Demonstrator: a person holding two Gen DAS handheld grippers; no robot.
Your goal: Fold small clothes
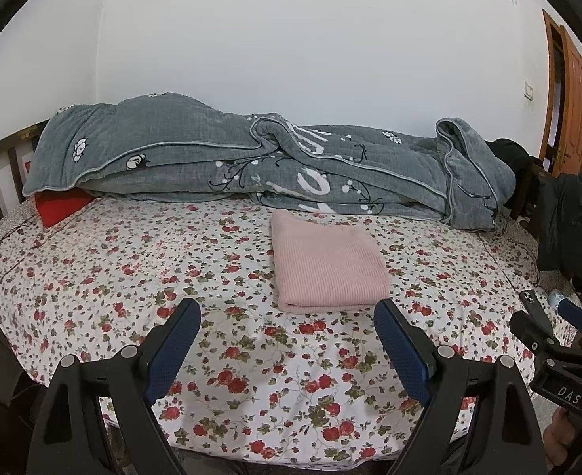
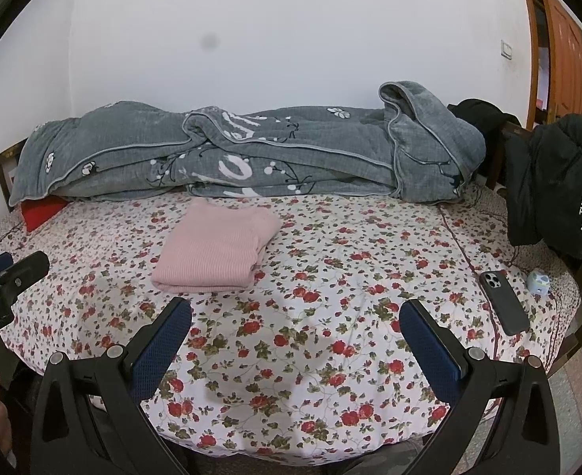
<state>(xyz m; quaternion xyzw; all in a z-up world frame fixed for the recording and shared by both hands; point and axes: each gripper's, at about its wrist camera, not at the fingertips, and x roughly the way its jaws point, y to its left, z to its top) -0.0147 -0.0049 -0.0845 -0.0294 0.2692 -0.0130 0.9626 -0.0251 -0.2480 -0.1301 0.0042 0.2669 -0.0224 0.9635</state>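
1. Both claws, left (image 1: 287, 316) and right (image 2: 297, 316), are gaping wide, holding nothing, hovering over the floral bed (image 1: 132, 261).
2. The folded pink top (image 1: 326, 265) is lying just ahead of the left claw.
3. A grey quilt (image 2: 231, 150) is bunching beyond, against the white wall (image 2: 291, 39).
4. A phone (image 2: 504, 303) is lying right of the right claw.

flowered bed (image 2: 330, 356) carries folded pink garment (image 2: 215, 249), grey quilt (image 2: 251, 154), red cushion (image 2: 41, 211), phone (image 2: 504, 303)
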